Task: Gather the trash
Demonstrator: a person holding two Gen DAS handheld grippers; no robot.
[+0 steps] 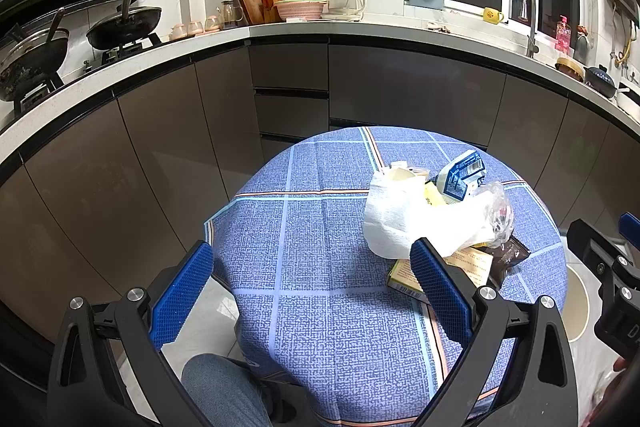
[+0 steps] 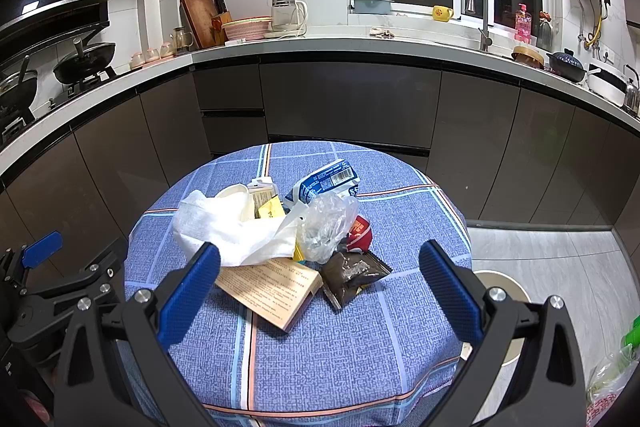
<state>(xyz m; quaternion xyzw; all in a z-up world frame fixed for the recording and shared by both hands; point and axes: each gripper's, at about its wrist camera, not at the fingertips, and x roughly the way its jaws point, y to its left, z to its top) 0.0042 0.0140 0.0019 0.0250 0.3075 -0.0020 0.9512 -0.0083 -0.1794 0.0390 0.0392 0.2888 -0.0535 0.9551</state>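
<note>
A pile of trash lies on a round table with a blue checked cloth (image 2: 340, 347). It holds a crumpled white tissue (image 2: 236, 227), a flat tan cardboard box (image 2: 272, 287), a dark brown wrapper (image 2: 354, 273), a clear plastic bag (image 2: 326, 223), a red wrapper (image 2: 360, 231) and a blue-and-white carton (image 2: 324, 181). My right gripper (image 2: 320, 267) is open and empty above the table's near side, its jaws either side of the pile. My left gripper (image 1: 312, 267) is open and empty, left of the pile, with the tissue (image 1: 400, 219) beside its right finger (image 1: 436, 283).
Dark kitchen cabinets (image 2: 344, 99) with a white counter curve behind the table. A round beige-rimmed bin (image 2: 508, 291) stands on the tiled floor to the table's right. A plastic bag with green bits (image 2: 616, 371) is at the lower right. A knee in grey trousers (image 1: 224, 391) is below the left gripper.
</note>
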